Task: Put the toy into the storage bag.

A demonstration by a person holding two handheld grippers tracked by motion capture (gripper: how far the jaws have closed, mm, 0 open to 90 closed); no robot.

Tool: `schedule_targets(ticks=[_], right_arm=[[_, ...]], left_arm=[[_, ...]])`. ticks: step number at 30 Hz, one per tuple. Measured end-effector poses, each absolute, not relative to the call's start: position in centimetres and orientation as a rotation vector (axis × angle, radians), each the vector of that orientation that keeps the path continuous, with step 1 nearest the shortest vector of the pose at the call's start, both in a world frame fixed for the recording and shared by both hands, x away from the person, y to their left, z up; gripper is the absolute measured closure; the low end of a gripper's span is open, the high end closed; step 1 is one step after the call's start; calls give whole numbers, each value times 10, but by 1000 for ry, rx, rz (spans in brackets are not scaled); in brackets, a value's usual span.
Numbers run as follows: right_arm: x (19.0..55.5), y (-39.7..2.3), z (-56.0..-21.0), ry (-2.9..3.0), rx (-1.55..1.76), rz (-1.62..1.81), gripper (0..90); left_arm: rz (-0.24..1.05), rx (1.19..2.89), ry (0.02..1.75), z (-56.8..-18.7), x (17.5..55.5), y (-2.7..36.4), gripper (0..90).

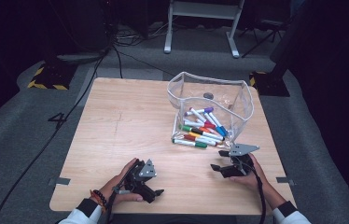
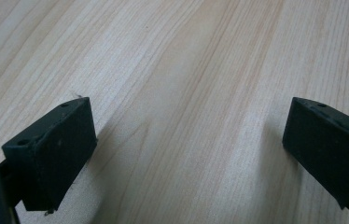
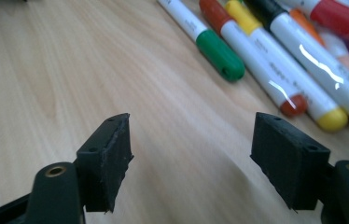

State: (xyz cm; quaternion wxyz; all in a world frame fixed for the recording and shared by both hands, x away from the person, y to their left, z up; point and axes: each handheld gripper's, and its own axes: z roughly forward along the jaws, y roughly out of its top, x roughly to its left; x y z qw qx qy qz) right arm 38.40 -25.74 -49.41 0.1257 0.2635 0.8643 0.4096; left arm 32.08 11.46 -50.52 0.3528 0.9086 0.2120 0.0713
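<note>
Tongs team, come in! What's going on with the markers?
Both tongs open, empty: left, right. Markers piled by clear pouch. Green-capped marker nearest right tongs, path clear.

A wooden table (image 1: 116,121) stands on grey carpet (image 1: 18,121)

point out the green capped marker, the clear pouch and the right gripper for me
green-capped marker (image 3: 219,56), right gripper view, on its green cap.
clear pouch (image 1: 182,80), high view, on its upper rim.
right gripper (image 1: 219,160), high view, midway between its two open jaws.
</note>
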Motion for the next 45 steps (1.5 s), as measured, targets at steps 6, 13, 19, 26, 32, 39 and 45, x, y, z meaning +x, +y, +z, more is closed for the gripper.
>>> schedule_targets(ticks=[6,13,19,26,32,39,45], right_arm=[[400,-232,-502,2518,753,1134,287],[412,-218,-501,2483,753,1112,285],[422,-207,-498,2482,738,1124,288],[426,-193,-500,2518,714,1125,290],[425,-186,-502,2568,696,1131,291],[415,-185,-501,2619,629,1176,587],[402,-187,-498,2656,560,1161,746]], left_arm=[[185,2351,548,-505,321,115,30],[185,2350,549,-505,321,115,30],[185,2350,549,-505,321,115,30],[186,2350,550,-505,321,115,30],[186,2352,552,-505,321,115,30],[187,2351,553,-505,320,115,30],[188,2351,559,-505,320,115,31]])
